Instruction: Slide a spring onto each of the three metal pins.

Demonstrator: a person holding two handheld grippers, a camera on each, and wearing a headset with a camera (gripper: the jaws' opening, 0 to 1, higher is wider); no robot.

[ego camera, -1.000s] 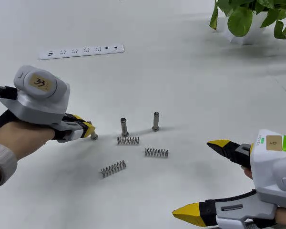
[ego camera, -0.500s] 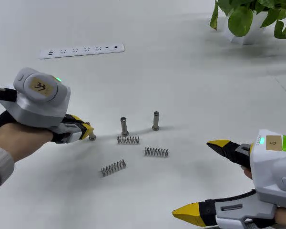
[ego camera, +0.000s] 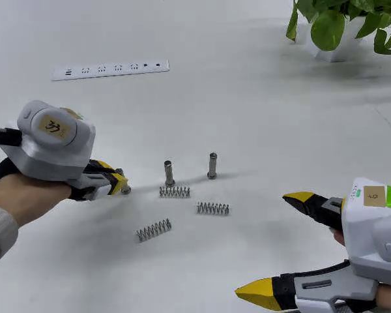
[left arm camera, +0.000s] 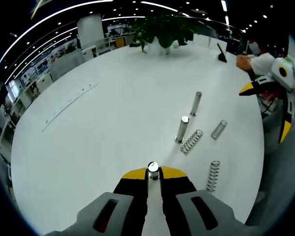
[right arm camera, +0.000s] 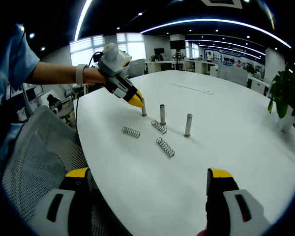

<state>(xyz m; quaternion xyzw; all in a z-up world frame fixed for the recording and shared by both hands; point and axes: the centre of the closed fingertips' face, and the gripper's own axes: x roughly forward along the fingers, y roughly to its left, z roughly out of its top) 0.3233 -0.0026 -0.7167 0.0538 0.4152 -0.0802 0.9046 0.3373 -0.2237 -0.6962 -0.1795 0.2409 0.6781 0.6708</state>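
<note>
Left claw (ego camera: 120,186): its yellow-tipped jaws were pinched shut on a short shiny steel pin (left arm camera: 153,170), grabbing it near the top.
Held pin: it stood upright right at the claw's tips. Whether its foot was on the smooth white tabletop (ego camera: 260,117) or just off it, couldn't tell.
Other pins: a second steel pin with a round head (ego camera: 169,173) stood just past the left claw's tips, and a third matching steel pin (ego camera: 212,165) stood further out along the same line. Both were upright and bare.
Springs: three thin grey wire coil springs were lying flat. The nearest spring (ego camera: 174,192) sat by the second pin's foot, the middle spring (ego camera: 213,208) was out toward the right claw, and the loose spring (ego camera: 154,229) lay off to the side of the left claw.
Right claw (ego camera: 270,244): its jaws were spread wide with nothing in them, well apart from the springs, which lay ahead of it.
Key relation: the springs' long axes ran along the table while the pins pointed up, so any spring needs tipping upright first. I'd guess the free right claw does the fetching, middle spring first.
Materials: the polished pins looked slippery, and the open coils springy and easy to squash.
</note>
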